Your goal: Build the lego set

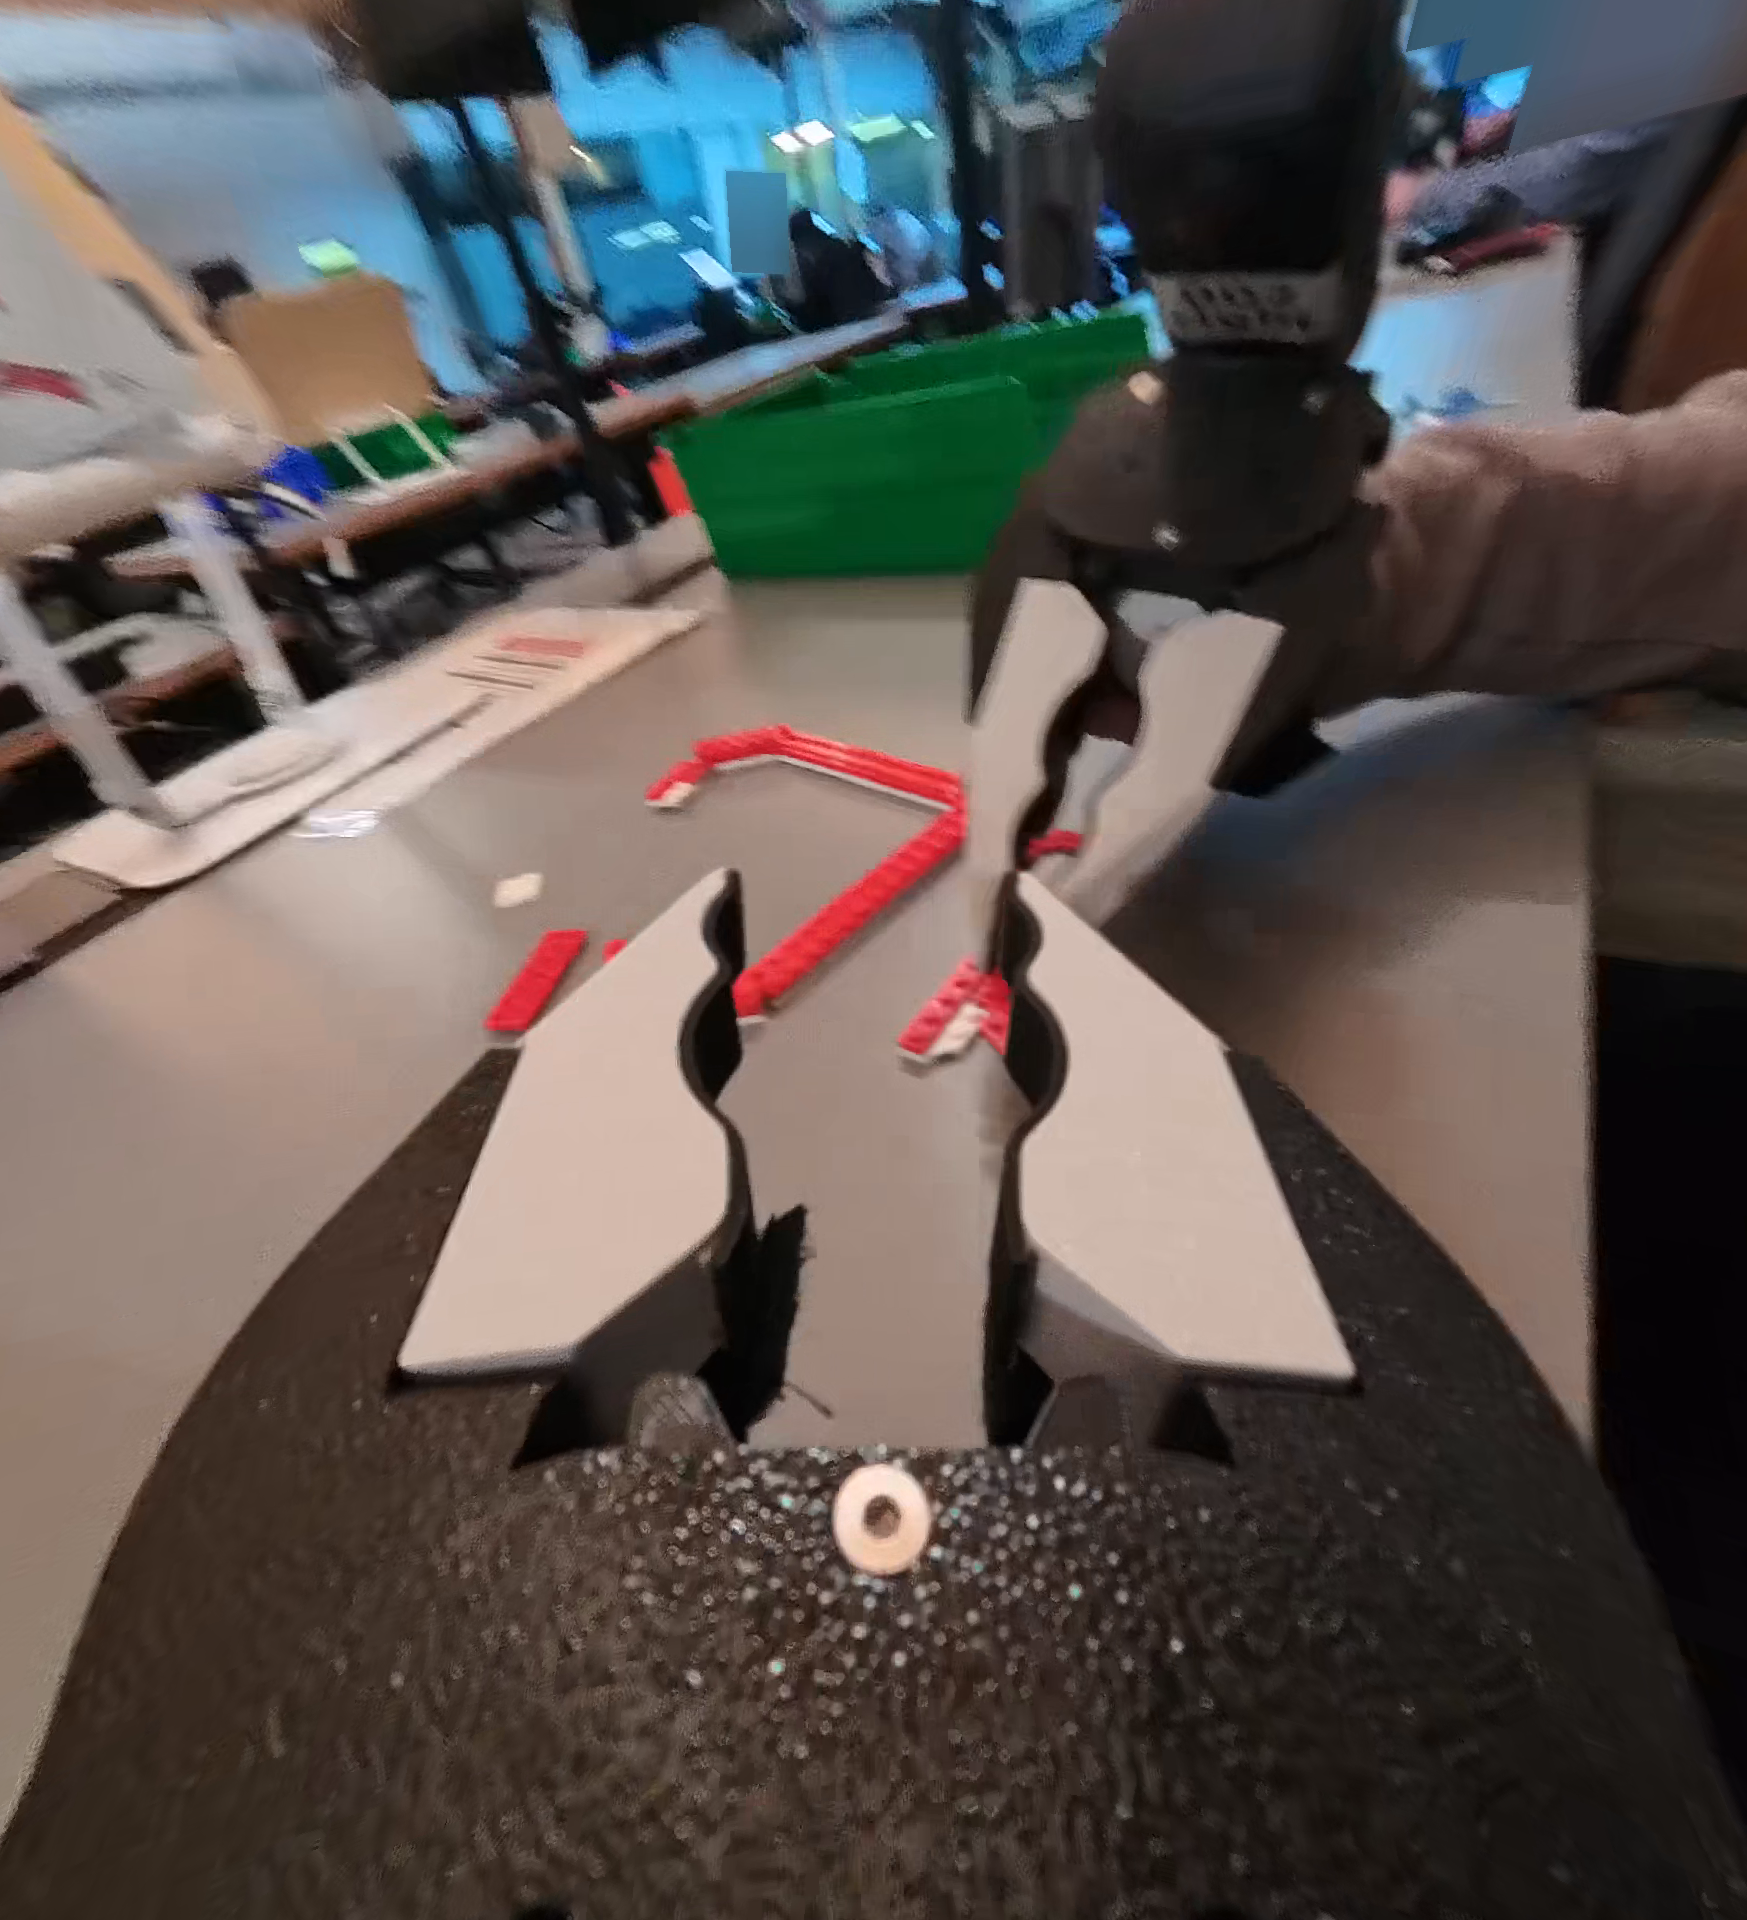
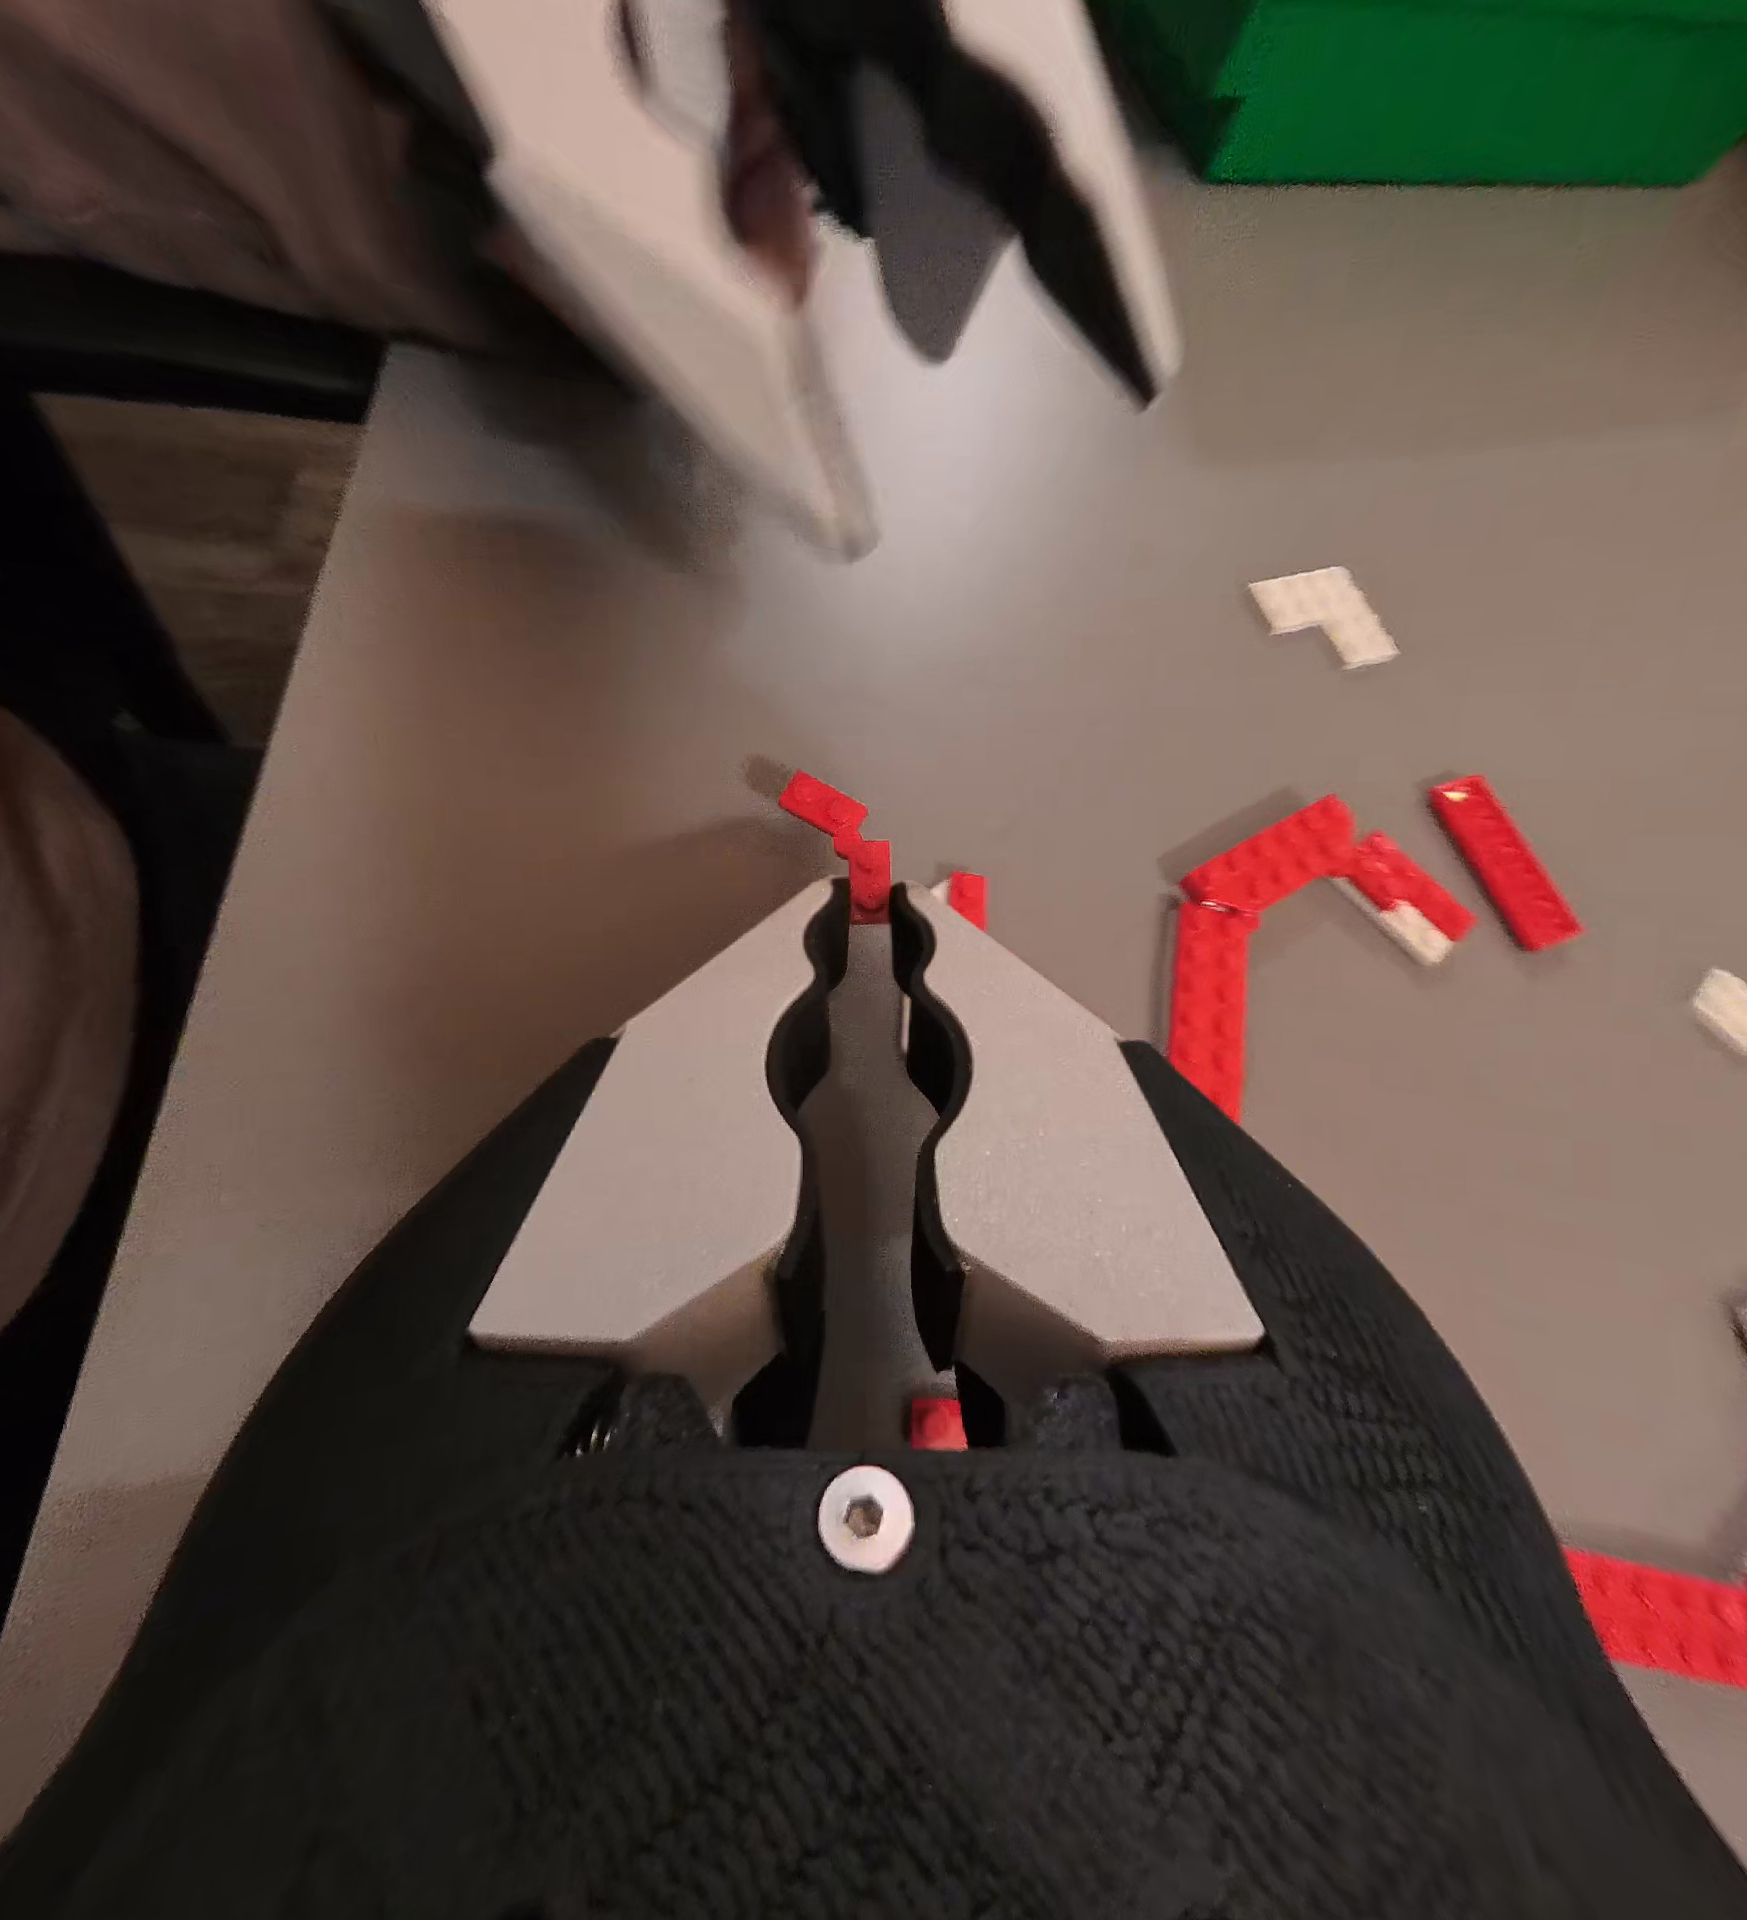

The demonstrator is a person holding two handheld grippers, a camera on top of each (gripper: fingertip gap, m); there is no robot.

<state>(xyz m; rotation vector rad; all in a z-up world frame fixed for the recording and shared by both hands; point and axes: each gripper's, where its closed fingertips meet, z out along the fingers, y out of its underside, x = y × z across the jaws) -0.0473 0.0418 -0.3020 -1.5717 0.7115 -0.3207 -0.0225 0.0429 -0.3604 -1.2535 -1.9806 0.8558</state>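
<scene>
My right gripper (image 2: pixel 869 896) is shut on a small angled chain of red plates (image 2: pixel 838 821) and holds it just above the grey table (image 2: pixel 588 675) near its left edge. It also shows in the left wrist view (image 1: pixel 1040 883), pointing down. My left gripper (image 1: pixel 874 894) is open and empty, low over the table; in the right wrist view it is a blur at the top (image 2: pixel 999 462). A bent red frame of plates (image 1: pixel 848 904) lies ahead of it, also seen in the right wrist view (image 2: pixel 1207 997). A small red and white piece (image 1: pixel 957 1023) lies by my left gripper's right finger.
Loose parts lie around: a red plate (image 2: pixel 1508 862), a white L-shaped plate (image 2: pixel 1326 613), a small white plate (image 2: pixel 1733 1008), and more red and white frame (image 2: pixel 1679 1631) at the lower right. Green bins (image 1: pixel 869 478) stand at the back. Paper sheets (image 1: pixel 536 665) lie far left. A sleeve (image 1: pixel 1575 561) reaches in from the right. The gap from one gripper's tips to the other's is roughly 7 cm.
</scene>
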